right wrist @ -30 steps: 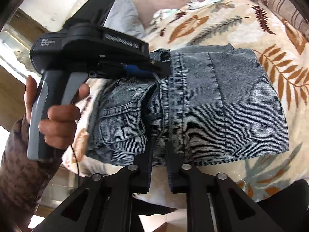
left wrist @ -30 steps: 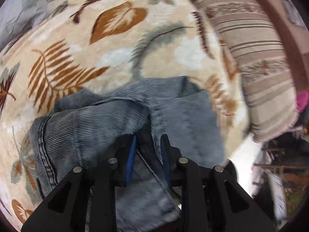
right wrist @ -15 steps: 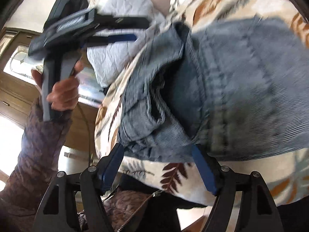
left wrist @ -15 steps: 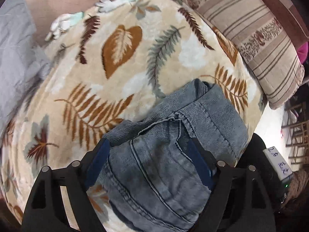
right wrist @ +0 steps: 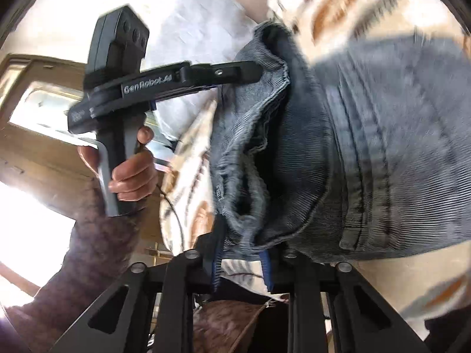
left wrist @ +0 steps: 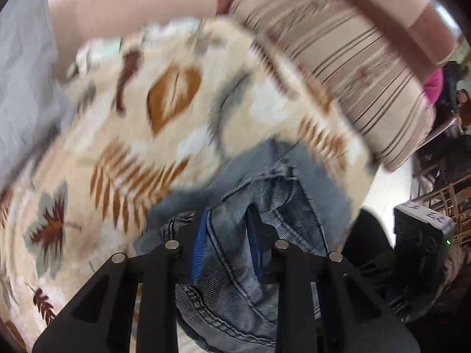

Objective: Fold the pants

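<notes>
On blanket (left wrist: 123, 153), folded pants (left wrist: 265, 206) lie at near edge. L gripper (left wrist: 226, 244) just closed, clamped on a bunched denim fold. R gripper (right wrist: 241, 267) just closed on pants' near-left hem w/ blanket edge. Hand (right wrist: 129, 173) holds L tool.

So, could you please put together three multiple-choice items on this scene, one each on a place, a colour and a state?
1. Where do the jeans lie?
A. on a leaf-print blanket
B. on a wooden floor
C. in a basket

2. What colour are the pads on the left claw?
A. red
B. blue
C. yellow

3. What state is the left claw in?
A. wide open above bare blanket
B. out of view
C. shut on a fold of the jeans

Answers: 1 A, the leaf pattern shows all around the denim; 2 B, blue strips line the inner fingers; 3 C, having just been closing, the pads pinch bunched denim.
</notes>
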{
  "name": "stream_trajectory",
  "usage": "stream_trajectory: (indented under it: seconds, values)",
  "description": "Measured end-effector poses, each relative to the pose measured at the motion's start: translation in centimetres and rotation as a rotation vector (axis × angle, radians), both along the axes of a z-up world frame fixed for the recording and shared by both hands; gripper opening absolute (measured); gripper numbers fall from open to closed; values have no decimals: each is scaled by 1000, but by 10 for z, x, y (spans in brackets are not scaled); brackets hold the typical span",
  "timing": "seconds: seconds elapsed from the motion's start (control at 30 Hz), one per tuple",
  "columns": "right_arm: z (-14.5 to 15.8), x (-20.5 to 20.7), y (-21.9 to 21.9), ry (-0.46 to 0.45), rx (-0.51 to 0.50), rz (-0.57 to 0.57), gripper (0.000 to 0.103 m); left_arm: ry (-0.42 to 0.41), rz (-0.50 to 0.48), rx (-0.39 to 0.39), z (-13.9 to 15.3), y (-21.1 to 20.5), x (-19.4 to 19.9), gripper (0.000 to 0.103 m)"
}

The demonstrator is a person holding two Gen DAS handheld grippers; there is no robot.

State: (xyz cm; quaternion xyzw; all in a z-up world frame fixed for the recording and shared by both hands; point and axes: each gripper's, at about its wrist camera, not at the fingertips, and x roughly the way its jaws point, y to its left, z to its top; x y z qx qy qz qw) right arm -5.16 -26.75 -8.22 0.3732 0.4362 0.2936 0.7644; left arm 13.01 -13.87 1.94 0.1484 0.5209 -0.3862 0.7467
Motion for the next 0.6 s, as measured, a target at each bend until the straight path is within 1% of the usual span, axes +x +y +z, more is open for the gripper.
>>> stream_trajectory:
  seconds: [0.07,0.1,0.13,0.2,0.23,0.27,0.3,0.37,0.4,0.43,0.5,0.6]
  values:
    - [5,-10,-20,-21,-14,-58,9,-36,-12,-15,8,-18,-3,25]
    - [3,-12,-29,-21,-37,-94,9,-51,-9,-7,5,-29,-3,25]
    - [-2,-13,-37,-9,-51,-122,9,-53,1,8,-4,-41,-4,25]
    - [-20,-15,-54,45,-81,-175,9,-10,36,52,-31,-61,2,25]
    - [-33,-16,-61,83,-95,-197,9,18,61,93,-49,-70,5,25]
    - [-45,-16,-67,116,-101,-211,10,27,85,134,-64,-77,5,25]
    - [-51,-18,-73,136,-89,-218,10,5,99,153,-70,-81,2,25]
    - [-63,-21,-79,167,-51,-225,10,-64,107,173,-68,-87,-8,27]
    - [-62,-21,-80,162,-47,-222,13,-72,105,177,-65,-89,-10,33]
    - [-59,-20,-79,154,-49,-214,15,-78,103,181,-62,-89,-14,36]
    - [-57,-19,-84,142,-61,-207,16,-100,97,195,-57,-90,-20,36]
    - [-56,-15,-84,144,-60,-203,19,-123,89,204,-51,-88,-27,40]
